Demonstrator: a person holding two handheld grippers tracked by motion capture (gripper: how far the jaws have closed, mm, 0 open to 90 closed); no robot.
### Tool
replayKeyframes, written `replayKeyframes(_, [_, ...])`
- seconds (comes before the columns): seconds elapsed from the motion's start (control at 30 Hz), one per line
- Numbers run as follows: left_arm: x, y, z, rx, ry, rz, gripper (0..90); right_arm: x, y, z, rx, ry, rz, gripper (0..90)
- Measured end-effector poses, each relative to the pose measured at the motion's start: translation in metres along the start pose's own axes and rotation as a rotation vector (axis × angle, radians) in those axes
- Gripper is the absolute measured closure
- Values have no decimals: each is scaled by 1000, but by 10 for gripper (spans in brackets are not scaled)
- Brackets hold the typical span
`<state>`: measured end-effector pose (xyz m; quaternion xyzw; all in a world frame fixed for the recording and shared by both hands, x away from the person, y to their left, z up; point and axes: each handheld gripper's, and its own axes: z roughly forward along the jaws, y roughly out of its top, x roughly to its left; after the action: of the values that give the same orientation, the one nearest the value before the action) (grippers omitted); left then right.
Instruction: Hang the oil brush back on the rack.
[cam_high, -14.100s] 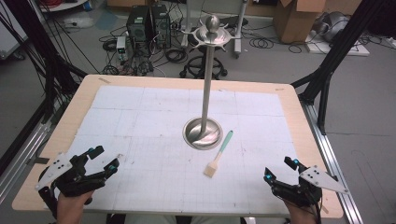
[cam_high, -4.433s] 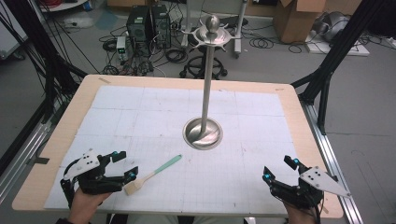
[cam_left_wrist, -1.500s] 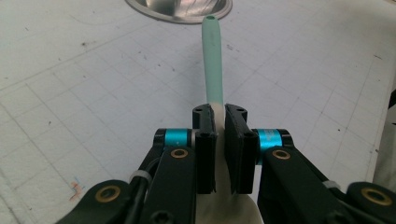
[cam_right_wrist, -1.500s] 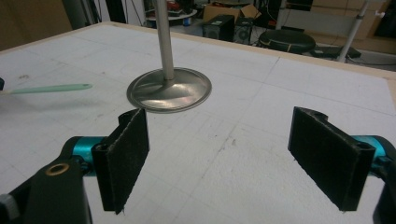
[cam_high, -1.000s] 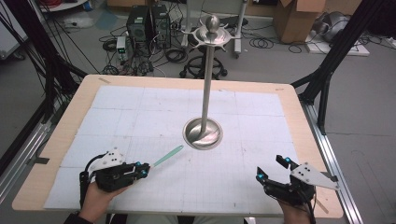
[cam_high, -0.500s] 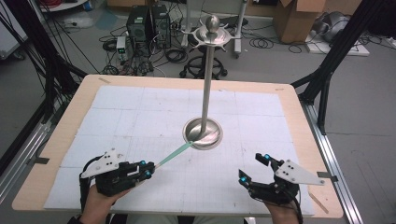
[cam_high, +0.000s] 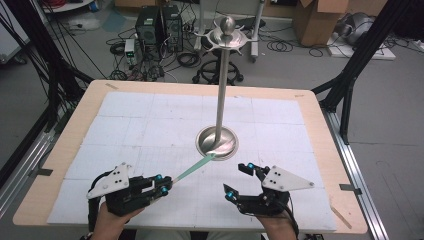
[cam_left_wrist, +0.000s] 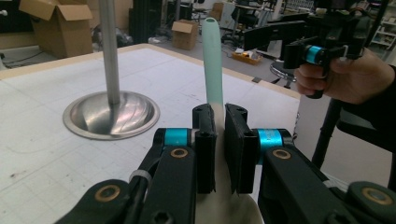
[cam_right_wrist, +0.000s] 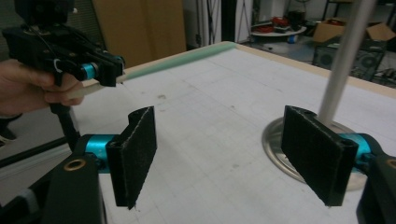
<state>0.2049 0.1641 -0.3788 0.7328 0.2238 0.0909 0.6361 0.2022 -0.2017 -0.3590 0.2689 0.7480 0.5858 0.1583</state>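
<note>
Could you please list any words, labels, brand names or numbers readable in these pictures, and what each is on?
None can be read.
Cardboard boxes: no legible print.
Computer tower: any marks too small and blurred.
Table, spatula, metal stand: no lettering visible.

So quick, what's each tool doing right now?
Left tool: shut on the spatula.
Right tool: open, holding nothing; its jaws have just been closing a little.

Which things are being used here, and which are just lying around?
In use:
left gripper, shut on the spatula
right gripper, open
metal stand

Lying about:
cardboard boxes
computer boxes
floor cables
</note>
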Motion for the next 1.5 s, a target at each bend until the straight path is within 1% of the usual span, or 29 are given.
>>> replayKeyframes(0.13, [-4, 1, 2, -5, -17, 3, 821, 4, 4, 11, 3, 45, 8, 285])
replayKeyframes(0.23, [-7, 1, 4, -11, -31, 3, 821, 7, 8, 18, 1, 67, 0, 287])
replayKeyframes(0.37, [-11, 0, 7, -12, -42, 6, 821, 11, 12, 25, -3, 97, 3, 298])
replayKeyframes(0.5, [-14, -1, 10, -1, -49, 12, 820, 14, 15, 30, -5, 110, 5, 305])
replayKeyframes(0.67, [-17, -2, 13, 12, -52, 11, 820, 15, 18, 30, -29, 123, 24, 330])
replayKeyframes(0.73, [-18, -2, 14, 18, -54, 14, 820, 15, 19, 30, -37, 129, 37, 355])
replayKeyframes(0.87, [-21, -3, 16, 30, -62, 16, 820, 17, 22, 28, -52, 138, 45, 405])
replayKeyframes(0.9, [-21, -3, 17, 31, -62, 17, 819, 18, 23, 28, -58, 139, 40, 418])
replayKeyframes(1.03, [-23, -4, 19, 38, -69, 21, 818, 21, 28, 28, -71, 151, 46, 481])
replayKeyframes(1.17, [-25, -4, 20, 41, -73, 22, 818, 22, 31, 28, -86, 163, 78, 532])
replayKeyframes(1.27, [-25, -4, 20, 42, -77, 23, 817, 22, 33, 29, -95, 168, 77, 555])
replayKeyframes(1.37, [-26, -5, 21, 47, -79, 27, 817, 24, 35, 28, -101, 185, 86, 585])
replayKeyframes(1.5, [-27, -5, 22, 51, -84, 34, 817, 27, 38, 28, -108, 198, 73, 612])
